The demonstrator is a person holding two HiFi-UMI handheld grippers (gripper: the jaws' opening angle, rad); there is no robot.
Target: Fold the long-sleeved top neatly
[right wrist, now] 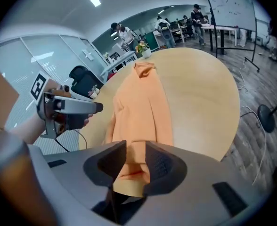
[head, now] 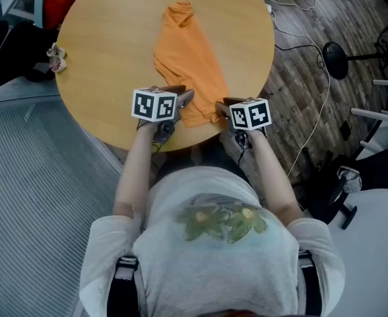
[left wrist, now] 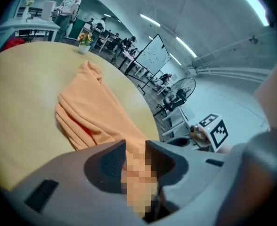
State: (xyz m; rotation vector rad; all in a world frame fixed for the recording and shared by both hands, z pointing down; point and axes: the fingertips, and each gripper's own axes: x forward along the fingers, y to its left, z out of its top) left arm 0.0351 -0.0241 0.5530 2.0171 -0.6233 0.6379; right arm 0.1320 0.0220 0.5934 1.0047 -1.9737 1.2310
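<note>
An orange long-sleeved top [head: 187, 51] lies lengthwise on the round wooden table [head: 108, 45], folded into a narrow strip with its collar at the far end and its hem at the near edge. My left gripper [head: 186, 99] is at the hem's left corner. Cloth [left wrist: 96, 112] shows in the gap between its jaws [left wrist: 135, 147], which stand apart. My right gripper [head: 222, 107] is at the hem's right side. Its jaws [right wrist: 135, 149] are also apart, with the hem [right wrist: 143, 112] lying between them. The two grippers sit close together, level with each other.
A small crumpled object [head: 57, 58] sits at the table's left edge. Right of the table, on the wooden floor, are a black stand base [head: 336, 58] and a white cable [head: 316, 121]. Black chairs and white desks surround the table. People stand far off in the room.
</note>
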